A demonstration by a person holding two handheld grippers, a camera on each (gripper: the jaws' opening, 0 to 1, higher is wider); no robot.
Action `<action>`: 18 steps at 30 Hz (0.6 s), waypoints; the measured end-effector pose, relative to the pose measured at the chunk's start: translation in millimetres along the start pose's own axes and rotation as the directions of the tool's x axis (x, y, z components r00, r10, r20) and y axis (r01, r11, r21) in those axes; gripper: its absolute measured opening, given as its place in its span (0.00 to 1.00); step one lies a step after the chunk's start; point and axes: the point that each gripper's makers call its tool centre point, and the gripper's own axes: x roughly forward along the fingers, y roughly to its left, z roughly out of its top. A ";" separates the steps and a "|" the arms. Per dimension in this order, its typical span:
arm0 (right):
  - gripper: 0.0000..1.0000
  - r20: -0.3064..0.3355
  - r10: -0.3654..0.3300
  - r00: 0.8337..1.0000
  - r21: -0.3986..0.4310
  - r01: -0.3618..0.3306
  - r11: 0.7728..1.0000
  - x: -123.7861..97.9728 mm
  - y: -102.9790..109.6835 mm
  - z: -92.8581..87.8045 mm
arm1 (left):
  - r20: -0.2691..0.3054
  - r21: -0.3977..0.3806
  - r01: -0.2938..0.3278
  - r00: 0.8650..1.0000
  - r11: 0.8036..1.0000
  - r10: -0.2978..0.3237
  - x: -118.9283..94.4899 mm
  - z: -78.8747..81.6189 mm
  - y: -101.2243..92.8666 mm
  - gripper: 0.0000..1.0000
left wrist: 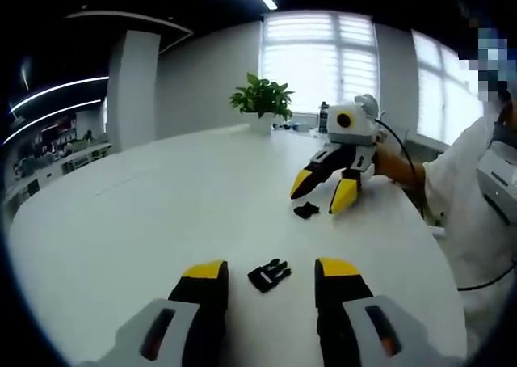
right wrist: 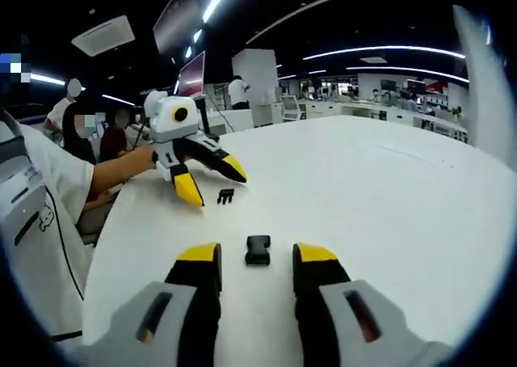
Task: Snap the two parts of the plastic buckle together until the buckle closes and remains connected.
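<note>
- My left claw hangs released over the table, jaws well apart, nothing between them.
- Just ahead of its tips, roughly centred in the gap, lies the pronged part, prongs pointing away and a little to the right.
- My right claw is likewise slack and empty.
- The socket part rests on the table between its tips, lined up along the jaws.
- The two parts lie apart, each beside its own claw; from the left gripper view the socket part sits under the right claw.
- I judge the step to be the pick-up, with no joining begun.
- Next: lower each claw, clench on each part's sides, then turn prongs toward the socket mouth.
</note>
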 end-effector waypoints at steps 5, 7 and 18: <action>0.29 0.004 -0.010 1.000 0.020 0.010 1.000 0.0 -1.0 -0.5 | -0.008 0.010 0.044 0.999 0.999 -0.044 -0.8 -1.4 -0.1 0.35; 0.27 0.005 -0.011 1.000 0.021 0.011 1.000 0.0 -1.3 -0.6 | -0.015 0.022 0.055 0.998 0.998 -0.054 -0.6 -2.5 0.6 0.34; 0.22 -0.003 -0.019 1.000 0.016 0.019 1.000 -0.7 -1.6 -1.8 | -0.019 0.036 0.092 0.996 0.995 -0.092 0.3 -3.8 3.7 0.25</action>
